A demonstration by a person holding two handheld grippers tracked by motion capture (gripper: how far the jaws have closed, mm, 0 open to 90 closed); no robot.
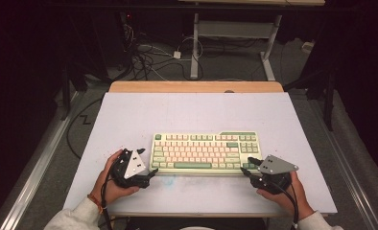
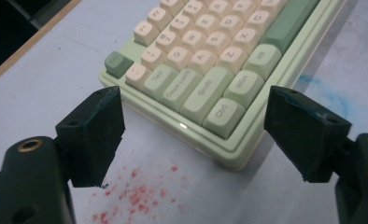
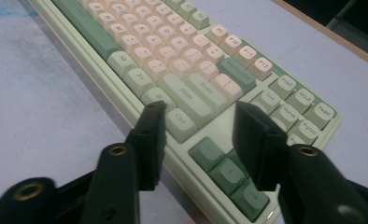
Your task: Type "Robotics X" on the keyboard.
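Green keyboard (image 1: 205,152) lies between both grippers; both jaws apart, straddling its front corners.
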